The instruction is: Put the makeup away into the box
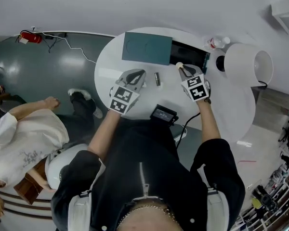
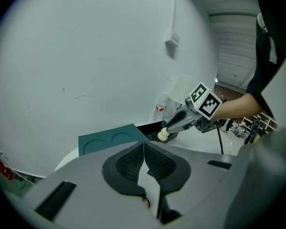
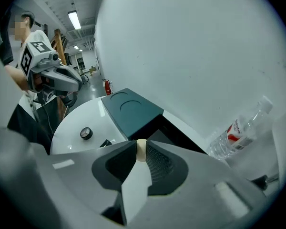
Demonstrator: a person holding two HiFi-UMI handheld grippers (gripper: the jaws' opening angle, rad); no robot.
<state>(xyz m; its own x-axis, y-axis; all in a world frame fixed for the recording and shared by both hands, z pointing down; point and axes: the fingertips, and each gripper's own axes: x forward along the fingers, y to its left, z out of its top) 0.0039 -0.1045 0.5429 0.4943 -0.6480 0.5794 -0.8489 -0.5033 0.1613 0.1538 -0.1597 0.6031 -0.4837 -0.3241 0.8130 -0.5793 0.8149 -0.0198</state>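
Left tongs (image 1: pixel 138 74) are held shut, empty, near the box (image 1: pixel 147 48). Right tongs (image 1: pixel 183 70) are clamped on a cream makeup sponge (image 3: pixel 141 149) at the box's open end; release inside is called for next.

Nothing legible; the bottle (image 3: pixel 240 128) label seems too blurred

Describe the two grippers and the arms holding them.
The left gripper and the right gripper each have a pale grey body, dark ribbed pads and a white cube printed with black square markers. A black cable trails from the right one. The person wears a black top with short sleeves.
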